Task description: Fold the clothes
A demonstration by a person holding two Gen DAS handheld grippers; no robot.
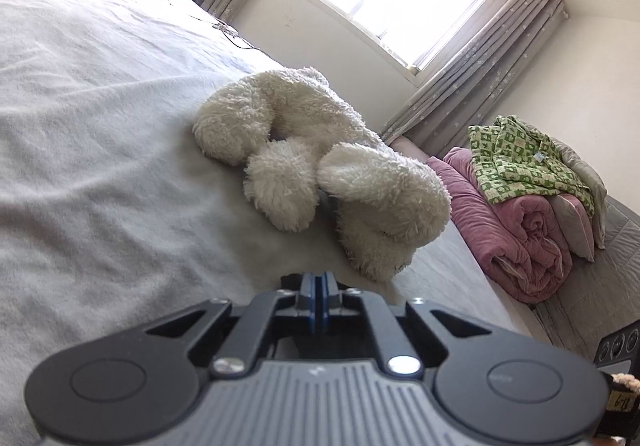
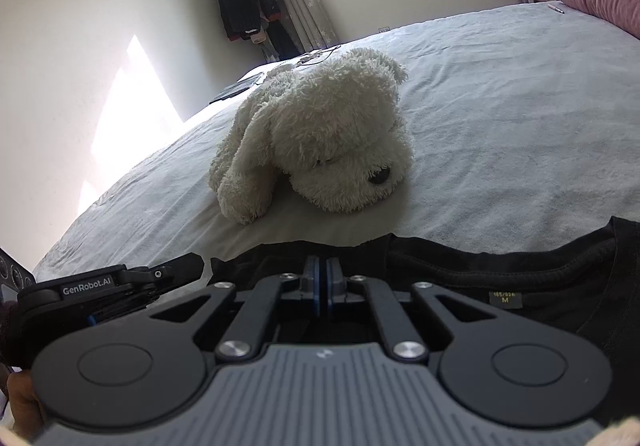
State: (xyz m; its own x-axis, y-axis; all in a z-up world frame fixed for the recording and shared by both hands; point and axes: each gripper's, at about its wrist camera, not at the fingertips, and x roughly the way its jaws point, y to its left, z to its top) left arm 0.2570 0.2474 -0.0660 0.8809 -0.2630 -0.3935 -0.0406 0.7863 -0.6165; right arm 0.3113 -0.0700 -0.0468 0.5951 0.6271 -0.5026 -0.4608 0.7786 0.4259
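Black garment: lies on the bed sheet across the lower right of the right wrist frame, neck label marked M showing; right gripper: jaws pressed together at the garment's near edge, cloth between them not discernible; left gripper: jaws closed, dark cloth at the tips, hold uncertain; white plush dog: centre frame, beyond the garment; pink quilt with green checked garment: right of the left wrist frame.
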